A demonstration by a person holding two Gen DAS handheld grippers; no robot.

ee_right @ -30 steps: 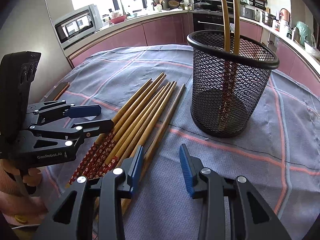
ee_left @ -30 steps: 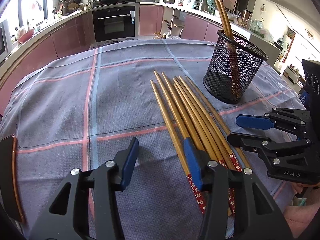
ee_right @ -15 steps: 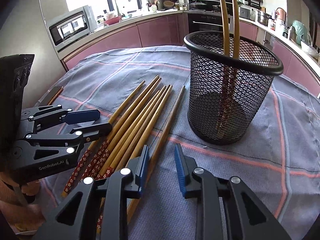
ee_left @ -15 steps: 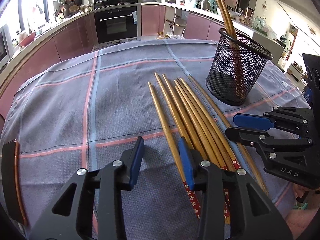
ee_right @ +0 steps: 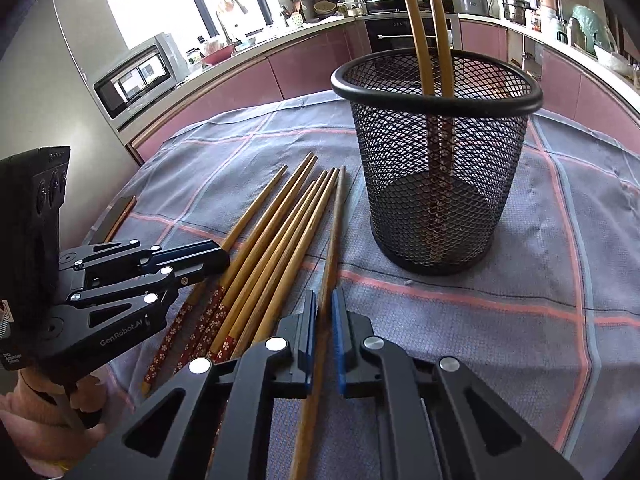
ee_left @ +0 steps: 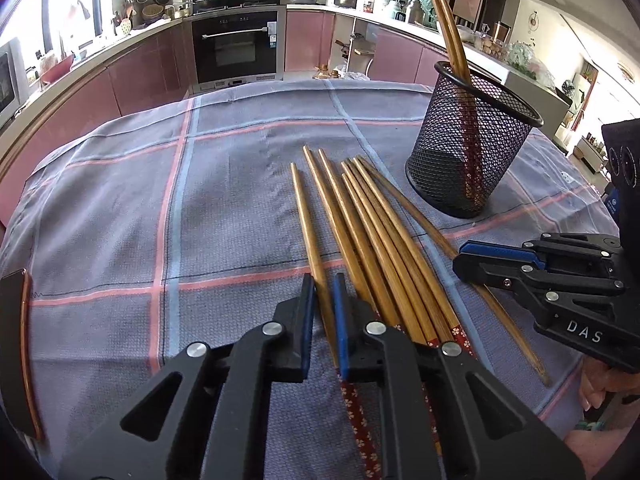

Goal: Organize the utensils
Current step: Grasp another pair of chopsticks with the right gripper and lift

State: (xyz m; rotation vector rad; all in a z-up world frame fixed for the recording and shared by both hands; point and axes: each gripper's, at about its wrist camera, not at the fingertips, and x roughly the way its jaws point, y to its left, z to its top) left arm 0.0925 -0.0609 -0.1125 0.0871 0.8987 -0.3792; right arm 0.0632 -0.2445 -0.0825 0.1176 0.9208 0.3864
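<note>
Several wooden chopsticks (ee_left: 372,232) with red flowered handles lie side by side on the checked tablecloth (ee_left: 120,208). A black mesh cup (ee_left: 472,140) stands to their right with two chopsticks (ee_left: 448,20) upright in it. My left gripper (ee_left: 323,292) is shut on the leftmost chopstick (ee_left: 306,216), which still lies on the cloth. My right gripper (ee_right: 325,308) is shut on the rightmost chopstick (ee_right: 334,224), next to the mesh cup (ee_right: 436,152). Each gripper shows in the other's view: the right (ee_left: 480,256), the left (ee_right: 212,256).
A phone (ee_left: 16,352) lies at the cloth's left edge; it also shows in the right wrist view (ee_right: 116,216). Kitchen counters, an oven (ee_left: 236,44) and a microwave (ee_right: 140,76) ring the table beyond the far edge.
Both grippers have moved forward and down over the chopsticks and closed, the left on the leftmost chopstick, the right on the rightmost one. The cup and its two chopsticks have not moved.
</note>
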